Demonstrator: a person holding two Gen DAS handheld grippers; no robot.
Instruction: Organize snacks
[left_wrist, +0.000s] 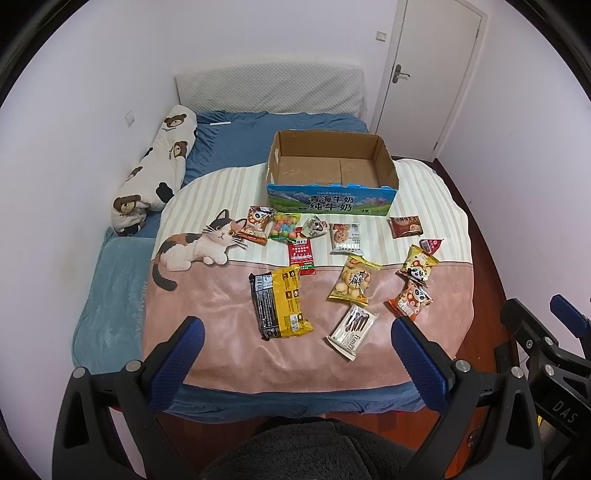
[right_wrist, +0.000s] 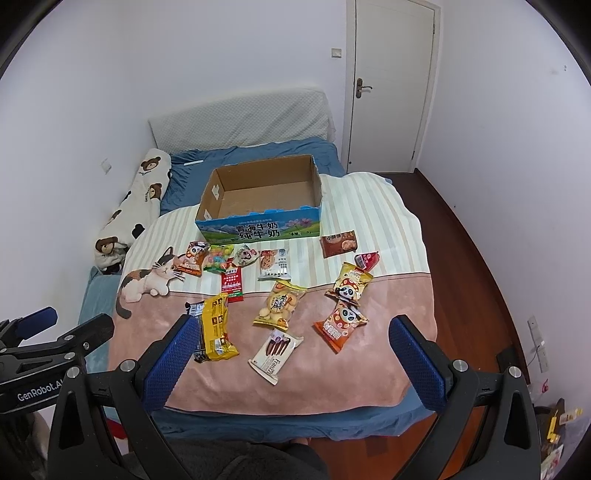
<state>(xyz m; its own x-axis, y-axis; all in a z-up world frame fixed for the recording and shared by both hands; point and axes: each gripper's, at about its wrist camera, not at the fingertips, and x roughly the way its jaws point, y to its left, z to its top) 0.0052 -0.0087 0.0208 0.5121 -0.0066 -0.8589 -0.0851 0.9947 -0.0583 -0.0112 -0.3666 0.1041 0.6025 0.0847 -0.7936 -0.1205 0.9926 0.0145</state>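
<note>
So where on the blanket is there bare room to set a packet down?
Free: the pink strip between the white wafer packet and the blanket's near edge, and the striped patch right of the open cardboard box. Crowded: the row of small packets just before the box, by the printed cat.

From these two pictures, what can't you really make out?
- Black-and-yellow packet: right wrist view, its near-left edge sits behind the right tool's finger.
- Small print on the red packet: too small in both views.
- Box far outer side: hidden by its own walls.
</note>
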